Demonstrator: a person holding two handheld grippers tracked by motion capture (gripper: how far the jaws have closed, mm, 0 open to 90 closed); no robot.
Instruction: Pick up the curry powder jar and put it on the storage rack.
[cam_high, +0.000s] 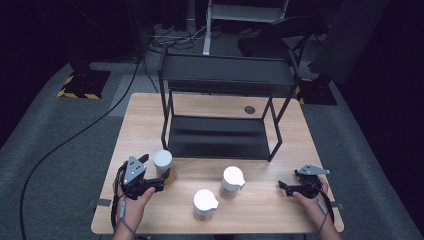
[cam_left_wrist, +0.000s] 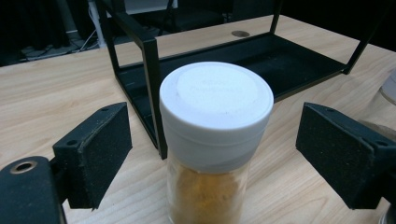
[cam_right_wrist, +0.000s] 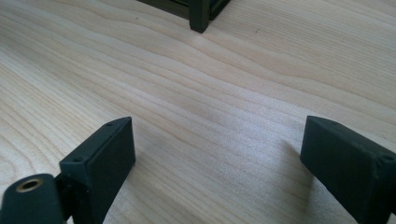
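Three jars (cam_high: 205, 203) on the table (cam_high: 145, 115) before the rack (cam_high: 220, 135), leftmost jar (cam_left_wrist: 212, 140) beside its corner post

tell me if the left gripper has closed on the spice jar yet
Not yet: the left gripper is open. The spice jar stands upright between its pads, with a clear gap on each side.

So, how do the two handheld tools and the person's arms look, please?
Both are black. The left tool and the right tool each carry a grey three-cornered plate on top. Each has two flat, rectangular black pads with a rough, foam-like face. A dark cable trails from each along the forearm. No sleeves are visible on the forearms.
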